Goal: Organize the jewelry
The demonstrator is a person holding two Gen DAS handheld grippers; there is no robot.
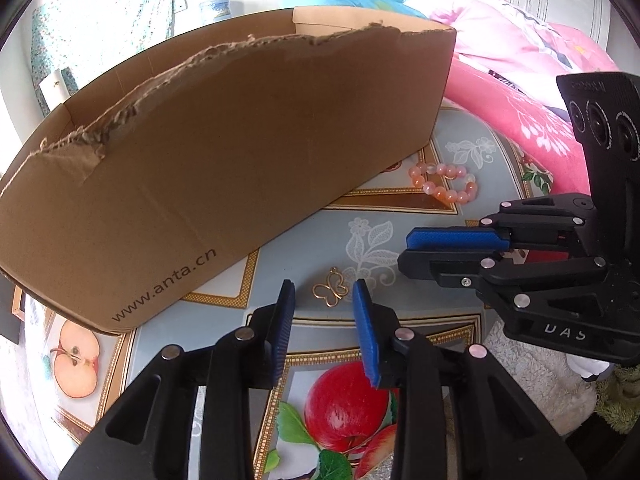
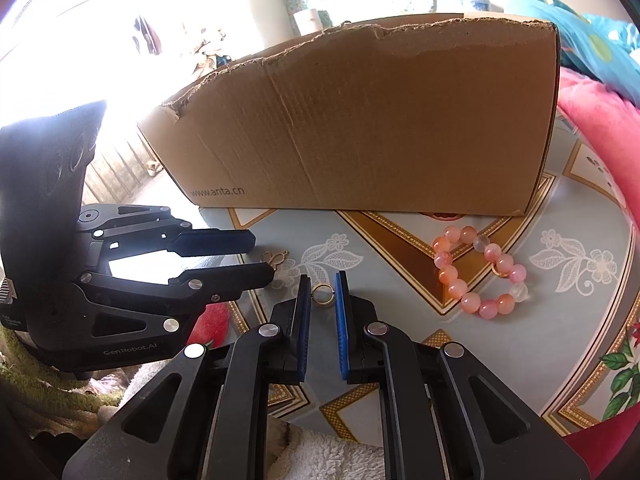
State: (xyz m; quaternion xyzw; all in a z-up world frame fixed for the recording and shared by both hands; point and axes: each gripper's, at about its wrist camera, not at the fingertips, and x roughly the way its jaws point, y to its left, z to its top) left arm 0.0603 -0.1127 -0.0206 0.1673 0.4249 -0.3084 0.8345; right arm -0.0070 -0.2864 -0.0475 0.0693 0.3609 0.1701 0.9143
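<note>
The cardboard box [image 1: 224, 160], torn along its top edge, is taken as the landmark; it stands on a tablecloth [image 1: 360, 220] printed with fruit and lace flowers.

In front of the box's long wall, the left gripper [image 1: 323, 286] is pointed steeply down at the cloth. Its blue pads [image 1: 285, 320] are set apart, and a gold butterfly pendant [image 1: 331, 292] is seen lying flat on the cloth between the fingertips, touched by neither pad. Nothing is gripped by it.

The right gripper [image 2: 322, 280] is held just beside the left one, further from the box's printed end, also tilted downward. Its pads [image 2: 341, 320] are drawn to a narrow gap, and a small gold ring [image 2: 322, 295] is seen between the tips. Whether the ring is pinched or merely framed by the pads cannot be told for certain; the ring appears caught at their ends.

A bracelet of pink and orange beads [image 2: 478, 274] is laid on the cloth near the box's front corner, close to its base and apart from both grippers.
</note>
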